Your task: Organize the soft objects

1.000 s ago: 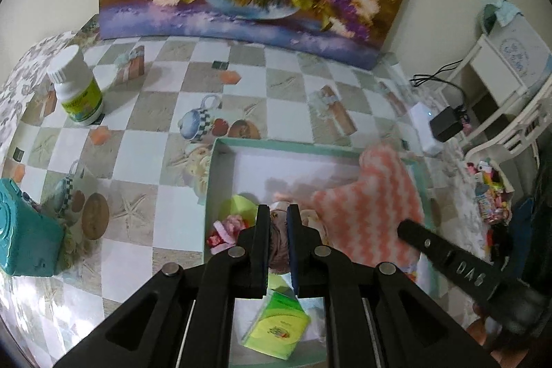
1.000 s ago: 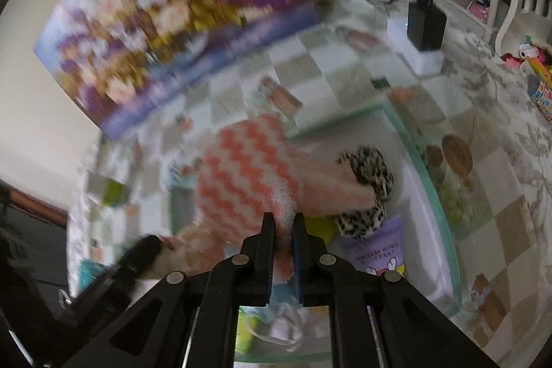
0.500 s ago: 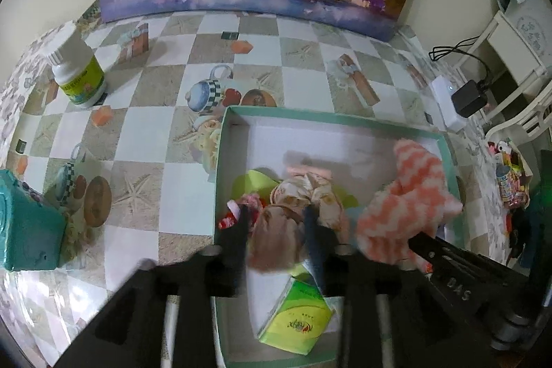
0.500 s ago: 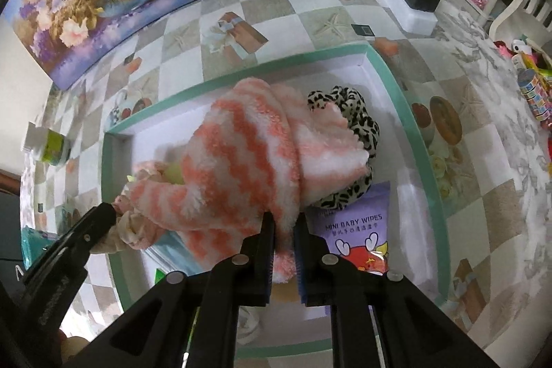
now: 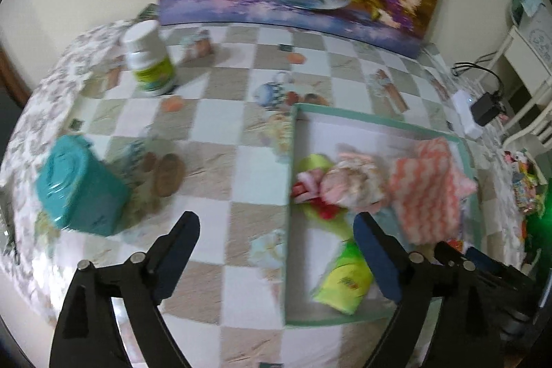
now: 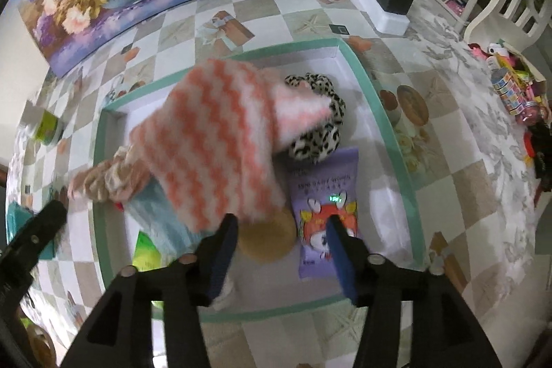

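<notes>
With both your left claw (image 5: 276, 231) and right claw (image 6: 281, 226) released, the striped cloth (image 6: 214, 140) heaped across the tray (image 6: 386, 126) could snag your next reach.

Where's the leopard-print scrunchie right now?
In the right wrist view, the leopard-print scrunchie lies inside the green-rimmed tray, toward its far right corner, partly under the pink striped cloth, just beyond the purple wipes pack.
</notes>
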The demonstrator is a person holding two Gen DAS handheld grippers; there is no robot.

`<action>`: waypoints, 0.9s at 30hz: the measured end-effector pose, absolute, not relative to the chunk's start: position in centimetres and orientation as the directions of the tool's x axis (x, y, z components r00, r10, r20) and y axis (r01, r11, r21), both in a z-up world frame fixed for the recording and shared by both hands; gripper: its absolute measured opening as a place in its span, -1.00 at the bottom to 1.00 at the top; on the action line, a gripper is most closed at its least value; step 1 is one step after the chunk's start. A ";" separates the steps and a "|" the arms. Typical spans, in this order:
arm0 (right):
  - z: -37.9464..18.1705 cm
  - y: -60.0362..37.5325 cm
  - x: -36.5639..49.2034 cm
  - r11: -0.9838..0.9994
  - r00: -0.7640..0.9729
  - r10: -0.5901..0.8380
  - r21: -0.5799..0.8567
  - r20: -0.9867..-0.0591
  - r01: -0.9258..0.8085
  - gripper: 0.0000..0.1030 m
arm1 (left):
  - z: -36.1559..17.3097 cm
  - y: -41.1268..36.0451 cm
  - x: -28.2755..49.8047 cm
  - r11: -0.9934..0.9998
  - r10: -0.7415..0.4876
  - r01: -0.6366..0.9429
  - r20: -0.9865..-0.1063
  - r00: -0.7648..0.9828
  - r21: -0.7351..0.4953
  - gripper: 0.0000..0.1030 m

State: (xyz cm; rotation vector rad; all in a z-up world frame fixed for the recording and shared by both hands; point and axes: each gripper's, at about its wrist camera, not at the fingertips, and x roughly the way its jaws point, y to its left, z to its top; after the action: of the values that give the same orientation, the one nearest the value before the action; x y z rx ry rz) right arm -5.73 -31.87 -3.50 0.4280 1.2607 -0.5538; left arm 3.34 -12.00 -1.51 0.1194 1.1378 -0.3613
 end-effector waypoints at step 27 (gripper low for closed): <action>1.0 -24.8 -10.7 0.853 0.350 -0.215 0.000 -0.912 0.523 1.00 | 1.3 -4.3 -3.1 0.955 -0.122 0.295 -0.872 0.475 0.027 0.95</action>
State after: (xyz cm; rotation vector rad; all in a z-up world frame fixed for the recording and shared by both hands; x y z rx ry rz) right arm -10.67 -24.84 0.96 0.3148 1.1169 -0.4878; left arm -3.12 -4.33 1.33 0.1822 1.0468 -0.2564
